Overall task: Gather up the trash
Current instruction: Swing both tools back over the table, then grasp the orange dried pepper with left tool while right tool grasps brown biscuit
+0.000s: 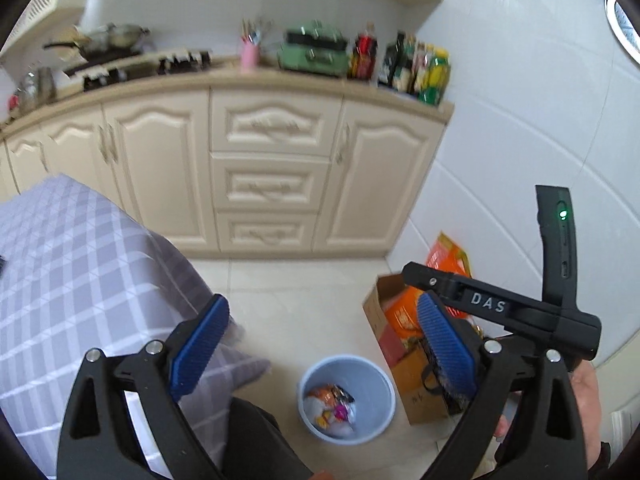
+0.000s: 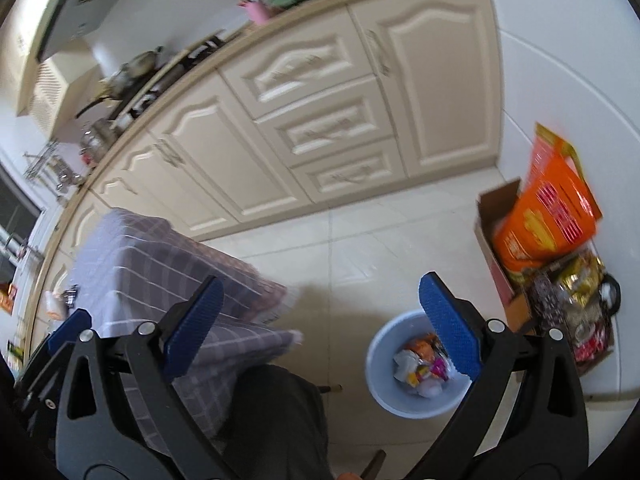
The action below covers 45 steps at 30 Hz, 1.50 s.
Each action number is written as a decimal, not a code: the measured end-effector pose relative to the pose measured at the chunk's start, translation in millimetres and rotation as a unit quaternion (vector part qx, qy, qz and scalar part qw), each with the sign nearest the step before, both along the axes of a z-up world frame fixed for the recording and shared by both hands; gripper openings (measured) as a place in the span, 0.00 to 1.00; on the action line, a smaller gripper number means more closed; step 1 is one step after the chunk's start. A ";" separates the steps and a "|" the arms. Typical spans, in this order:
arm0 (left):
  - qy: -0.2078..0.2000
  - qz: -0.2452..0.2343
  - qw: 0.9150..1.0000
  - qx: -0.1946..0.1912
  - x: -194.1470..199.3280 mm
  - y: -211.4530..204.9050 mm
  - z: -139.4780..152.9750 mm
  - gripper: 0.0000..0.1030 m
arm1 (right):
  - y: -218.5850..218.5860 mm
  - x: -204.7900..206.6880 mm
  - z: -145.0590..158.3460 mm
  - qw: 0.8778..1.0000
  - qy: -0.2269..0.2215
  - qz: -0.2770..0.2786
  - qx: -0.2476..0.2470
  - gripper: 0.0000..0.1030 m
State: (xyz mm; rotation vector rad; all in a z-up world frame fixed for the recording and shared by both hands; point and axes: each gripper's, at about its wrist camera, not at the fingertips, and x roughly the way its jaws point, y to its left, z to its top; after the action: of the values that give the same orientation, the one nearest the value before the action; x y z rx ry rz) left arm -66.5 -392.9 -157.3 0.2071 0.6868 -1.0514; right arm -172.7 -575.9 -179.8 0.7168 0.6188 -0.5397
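A light blue trash bin (image 1: pixel 346 398) stands on the tiled floor below both grippers, holding crumpled wrappers (image 1: pixel 330 408). It also shows in the right wrist view (image 2: pixel 416 366) with the wrappers (image 2: pixel 422 366) inside. My left gripper (image 1: pixel 320 344) is open and empty, held high above the floor beside the bin. My right gripper (image 2: pixel 320 320) is open and empty, its right pad (image 2: pixel 450 324) over the bin's rim. The right gripper's black body (image 1: pixel 500 304) shows at the right of the left wrist view.
A table with a grey checked cloth (image 1: pixel 72 280) is at the left, its cloth hanging down (image 2: pixel 180 280). A cardboard box (image 1: pixel 404 340) with orange packages (image 2: pixel 548 216) stands by the white tiled wall. Cream cabinets (image 1: pixel 264 168) with a cluttered counter lie ahead.
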 end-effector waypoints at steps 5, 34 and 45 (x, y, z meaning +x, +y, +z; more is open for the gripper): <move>-0.031 0.031 0.999 -0.021 8.6 33.0 28.5 0.91 | 24.1 25.6 31.0 0.999 -0.025 0.034 -0.021 0.93; -0.080 0.341 0.936 -0.026 124.7 301.9 63.2 0.91 | 222.5 197.2 101.5 0.952 -0.062 0.288 -0.081 0.93; -0.032 0.409 0.912 0.031 182.7 368.8 16.5 0.91 | 295.6 262.0 69.6 0.922 -0.007 0.375 -0.098 0.93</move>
State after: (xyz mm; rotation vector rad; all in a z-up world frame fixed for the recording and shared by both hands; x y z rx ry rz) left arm 116.2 -24.0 -140.8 -0.0042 0.6568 -0.2157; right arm 89.3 -280.4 -110.2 0.2510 0.7564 0.1179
